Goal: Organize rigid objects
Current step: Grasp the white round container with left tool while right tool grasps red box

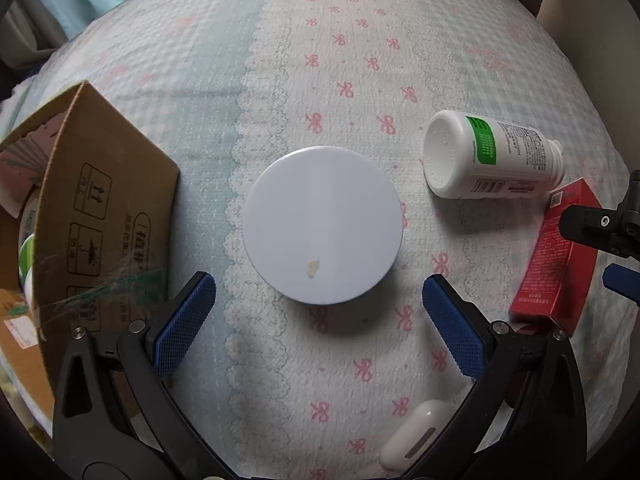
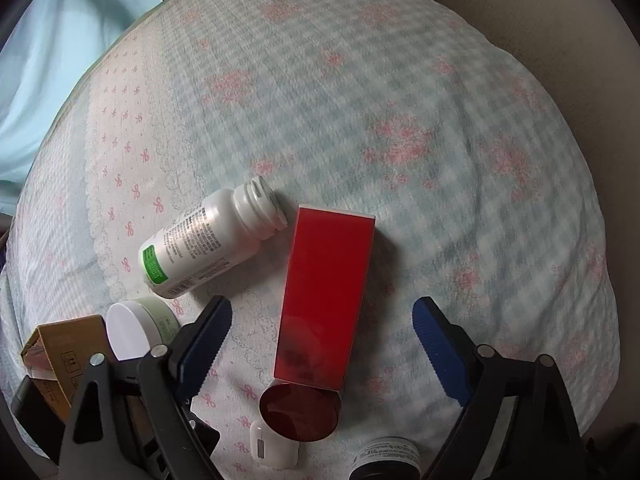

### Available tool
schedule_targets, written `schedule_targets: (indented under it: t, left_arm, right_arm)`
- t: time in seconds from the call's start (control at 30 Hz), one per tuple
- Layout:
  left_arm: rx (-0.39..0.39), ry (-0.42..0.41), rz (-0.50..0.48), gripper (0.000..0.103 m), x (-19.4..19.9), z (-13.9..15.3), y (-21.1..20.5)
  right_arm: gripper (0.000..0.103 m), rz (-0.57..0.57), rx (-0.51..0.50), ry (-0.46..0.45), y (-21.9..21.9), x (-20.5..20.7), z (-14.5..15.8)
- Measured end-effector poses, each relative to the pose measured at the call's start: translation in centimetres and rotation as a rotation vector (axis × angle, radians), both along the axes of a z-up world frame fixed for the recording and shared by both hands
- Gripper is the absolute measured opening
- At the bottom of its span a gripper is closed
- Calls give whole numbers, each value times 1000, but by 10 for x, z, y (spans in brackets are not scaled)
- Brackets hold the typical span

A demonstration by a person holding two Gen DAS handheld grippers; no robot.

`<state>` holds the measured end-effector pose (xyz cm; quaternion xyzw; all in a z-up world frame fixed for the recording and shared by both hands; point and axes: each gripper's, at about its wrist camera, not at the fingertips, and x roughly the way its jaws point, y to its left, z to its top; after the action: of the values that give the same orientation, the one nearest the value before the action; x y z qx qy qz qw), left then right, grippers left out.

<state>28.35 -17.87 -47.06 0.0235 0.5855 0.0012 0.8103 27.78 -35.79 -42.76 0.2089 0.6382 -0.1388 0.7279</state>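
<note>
- Hovering over the bed [image 1: 280, 60] with both tools pointing down, I judge the soft quilted cover the chief hazard: anything I press on may tip or sink away from the pads.
- Left tool [image 1: 319, 292]: spread wide, holding nothing. The white round lid [image 1: 322, 225] of a jar lies ahead of the tips, not yet between them and untouched. It is almost as wide as my gap, so one pad could land on top and shove the jar aside.
- Right tool [image 2: 322, 320]: apart, empty. The red box [image 2: 326, 292] lies flat between the pads, lengthwise, touching neither. A skewed closing could spin it into the white bottle [image 2: 208, 240] lying just beside it, which may roll.
- A dark red disc [image 2: 300, 412] sits at the box's near end, with a white earbud case [image 2: 274, 448] close by; both could get bumped.
- The cardboard box [image 1: 100, 208] stands left of the lid, open, with items already inside; I take it as the destination.
</note>
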Motion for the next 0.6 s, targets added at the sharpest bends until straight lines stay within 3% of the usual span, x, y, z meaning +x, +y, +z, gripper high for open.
schedule_targets:
  t: [0.2, 0.33, 0.4, 0.47, 0.53, 0.6]
  left_arm:
    - [31, -22, -22, 101, 16, -15, -4]
    - [31, -26, -22, 100, 25, -15, -4]
    - [6, -25, -25, 91, 29, -14, -2]
    - [-12, -25, -35, 76, 32, -12, -3]
    - [-7, -30, -42, 68, 35, -9, -6]
    - [-7, -21, -41, 68, 35, -8, -8]
  right_arm:
    - [72, -32, -37, 19, 3, 9, -21]
    - [55, -39, -61, 50, 3, 14, -30]
    - [48, -48, -66, 59, 3, 14, -34]
    - [41, -59, -60, 61, 2, 13, -36]
    - [40, -62, -59, 60, 4, 13, -36]
    - [40, -62, -63, 62, 6, 19, -39]
